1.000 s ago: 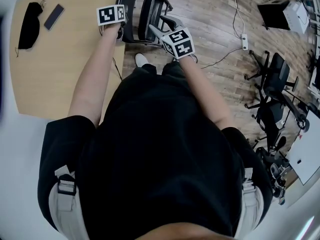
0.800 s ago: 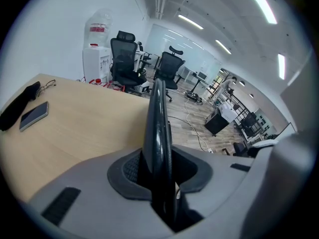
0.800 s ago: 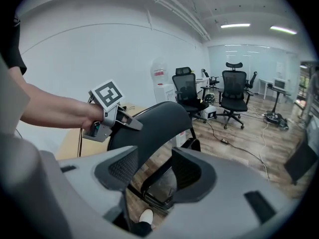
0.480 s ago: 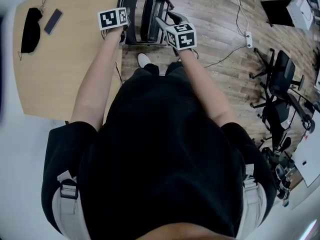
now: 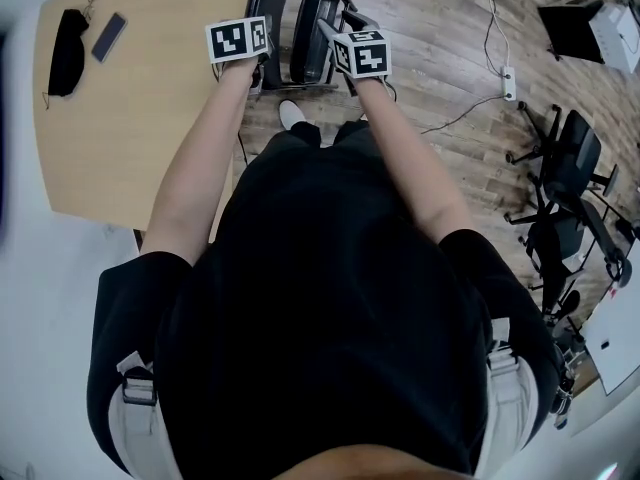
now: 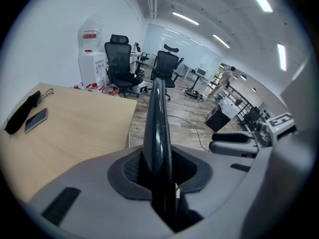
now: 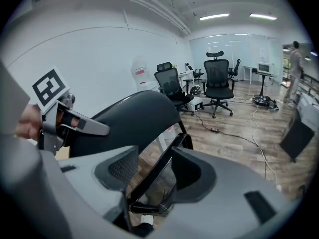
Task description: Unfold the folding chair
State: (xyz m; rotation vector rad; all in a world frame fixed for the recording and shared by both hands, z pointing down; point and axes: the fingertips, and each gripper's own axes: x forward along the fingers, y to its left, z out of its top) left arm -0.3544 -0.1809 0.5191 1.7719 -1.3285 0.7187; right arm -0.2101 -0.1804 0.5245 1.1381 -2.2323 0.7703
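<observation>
The black folding chair point(image 5: 300, 23) stands folded on the wood floor beside the table, at the top of the head view. My left gripper point(image 5: 262, 66) is shut on the thin edge of the chair's backrest point(image 6: 157, 128), which stands upright between its jaws. My right gripper point(image 5: 335, 26) is open at the chair's right side. A black frame tube point(image 7: 149, 190) runs slantwise between its jaws, with the curved backrest point(image 7: 129, 118) just beyond. The left gripper point(image 7: 62, 126) shows at the left of the right gripper view.
A light wood table point(image 5: 130, 128) lies left of the chair, with a phone point(image 5: 108, 36) and a black pouch point(image 5: 67, 51) on it. Black office chairs point(image 5: 570, 168) stand to the right. A cable and power strip point(image 5: 507, 80) lie on the floor.
Both grippers have moved away from the person, toward the top of the head view. The right gripper has rolled and come in around the chair's frame. The left keeps its hold on the backrest.
</observation>
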